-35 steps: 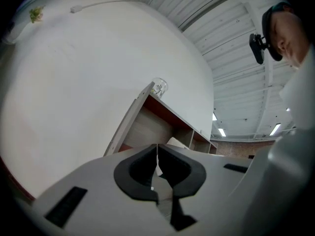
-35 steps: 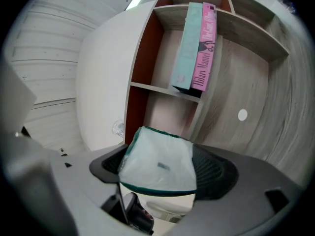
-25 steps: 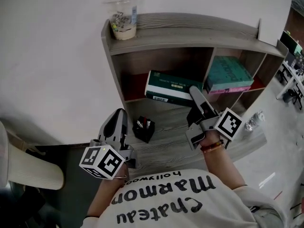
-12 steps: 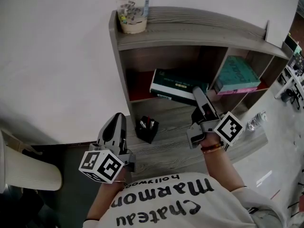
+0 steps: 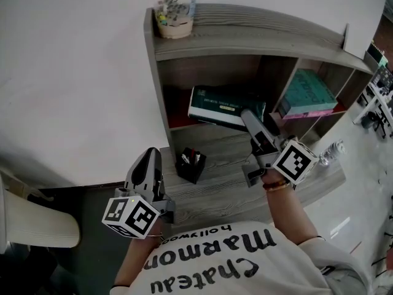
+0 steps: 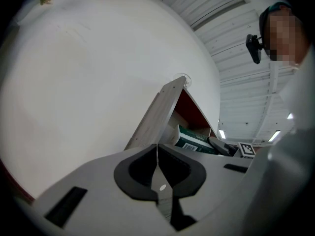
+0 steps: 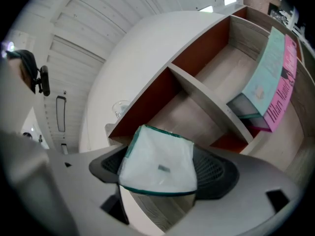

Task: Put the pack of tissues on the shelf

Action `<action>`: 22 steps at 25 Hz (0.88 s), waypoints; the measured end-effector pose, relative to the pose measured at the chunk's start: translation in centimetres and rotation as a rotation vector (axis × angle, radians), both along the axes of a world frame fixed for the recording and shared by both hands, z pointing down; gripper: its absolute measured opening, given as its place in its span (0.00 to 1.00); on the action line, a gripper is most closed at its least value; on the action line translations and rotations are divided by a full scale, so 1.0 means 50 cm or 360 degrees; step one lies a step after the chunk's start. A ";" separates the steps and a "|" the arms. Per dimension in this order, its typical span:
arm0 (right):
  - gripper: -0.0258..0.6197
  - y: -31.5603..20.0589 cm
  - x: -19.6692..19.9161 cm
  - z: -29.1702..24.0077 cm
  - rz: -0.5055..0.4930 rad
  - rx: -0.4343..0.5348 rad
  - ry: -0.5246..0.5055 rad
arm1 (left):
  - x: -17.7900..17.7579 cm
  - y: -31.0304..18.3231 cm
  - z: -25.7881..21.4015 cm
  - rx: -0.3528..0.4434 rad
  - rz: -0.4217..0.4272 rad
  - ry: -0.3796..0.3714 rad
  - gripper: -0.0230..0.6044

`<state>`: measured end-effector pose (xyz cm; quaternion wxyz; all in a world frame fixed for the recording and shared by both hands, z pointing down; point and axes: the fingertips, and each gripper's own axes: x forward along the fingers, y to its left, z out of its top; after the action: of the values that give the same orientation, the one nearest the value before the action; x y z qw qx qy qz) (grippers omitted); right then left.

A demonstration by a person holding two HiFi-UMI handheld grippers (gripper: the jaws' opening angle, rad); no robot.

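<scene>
The pack of tissues (image 5: 226,106) is a dark green, flat pack with a yellow label. It is at the mouth of the shelf's (image 5: 245,39) lower left compartment. My right gripper (image 5: 250,121) is shut on its near end. In the right gripper view the pack's pale, green-edged end (image 7: 158,163) fills the gap between the dark pads (image 7: 216,173). Whether the pack rests on the compartment floor is unclear. My left gripper (image 5: 147,160) is low at the left of the desk, shut and holding nothing. In its own view its pads (image 6: 170,168) meet in a line.
A plastic cup (image 5: 175,14) stands on the shelf top at the left end. A teal and pink book (image 5: 308,94) leans in the right compartment. A black pen holder (image 5: 190,163) sits on the wooden desk (image 5: 215,189). A water bottle (image 5: 330,154) is at the desk's right; a pale chair (image 5: 37,226) is at the lower left.
The right gripper has carried the pack a little up and to the left, deeper into the left compartment's mouth. The left gripper has hardly moved.
</scene>
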<state>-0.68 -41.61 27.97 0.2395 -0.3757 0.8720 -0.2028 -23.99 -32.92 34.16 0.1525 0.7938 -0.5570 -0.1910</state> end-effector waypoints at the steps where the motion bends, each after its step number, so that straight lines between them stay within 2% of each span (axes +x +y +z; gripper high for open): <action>1: 0.68 -0.001 -0.003 0.000 -0.0018 0.0025 0.0032 | -0.001 0.000 0.002 -0.0003 -0.0001 0.0003 0.07; 6: 0.70 -0.011 -0.015 -0.002 -0.0107 0.0126 0.0223 | -0.001 -0.002 0.005 -0.0015 -0.0004 0.0002 0.07; 12: 0.69 -0.018 -0.041 0.028 -0.0111 0.0236 0.0593 | -0.009 -0.004 0.004 -0.0011 -0.0023 -0.0002 0.07; 22: 0.69 -0.028 -0.079 0.039 -0.0221 0.0327 0.0797 | -0.018 -0.005 0.012 -0.0032 -0.0035 0.0024 0.07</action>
<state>-4.63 -43.01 29.92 0.0390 -0.3271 0.9437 -0.0301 -24.89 -33.20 34.77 0.1626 0.7845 -0.5665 -0.1930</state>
